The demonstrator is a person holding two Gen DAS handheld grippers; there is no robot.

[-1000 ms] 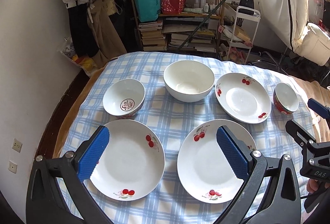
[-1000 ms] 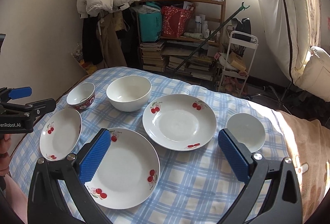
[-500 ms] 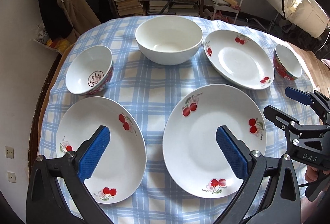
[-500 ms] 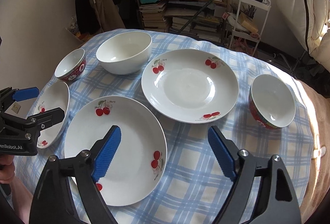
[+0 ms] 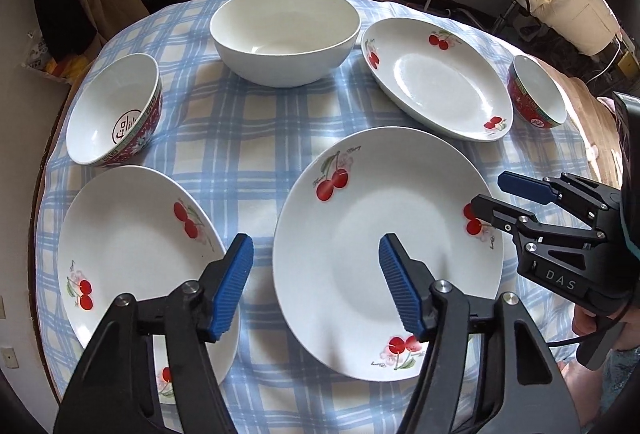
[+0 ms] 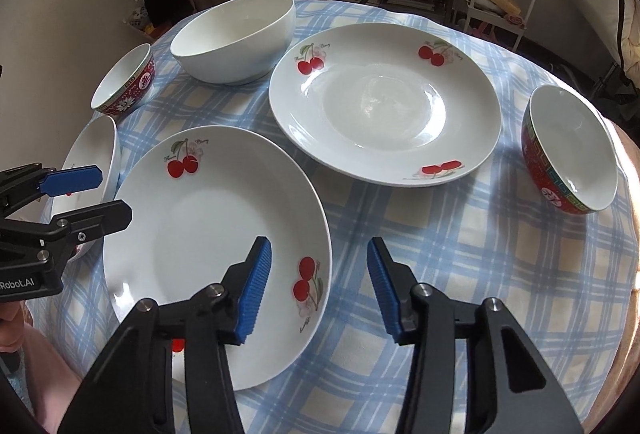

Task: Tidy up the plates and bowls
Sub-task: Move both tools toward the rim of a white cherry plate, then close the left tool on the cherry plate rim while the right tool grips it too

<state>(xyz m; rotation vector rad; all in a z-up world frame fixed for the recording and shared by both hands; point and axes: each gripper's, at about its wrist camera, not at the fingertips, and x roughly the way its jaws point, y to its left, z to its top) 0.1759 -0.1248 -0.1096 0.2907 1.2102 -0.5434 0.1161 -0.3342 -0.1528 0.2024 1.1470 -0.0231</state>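
We note bright daylight entering from the right, glare on the plate (image 6: 384, 102), soft shadows on the cloth (image 5: 248, 138), strong fisheye bending, dark corners, and sharp focus throughout.

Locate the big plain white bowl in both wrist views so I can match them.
Left wrist: big plain white bowl at top centre, beyond the near plates.
Right wrist: same bowl at upper left.
Shared landmark: the far cherry plate immediately to its right.
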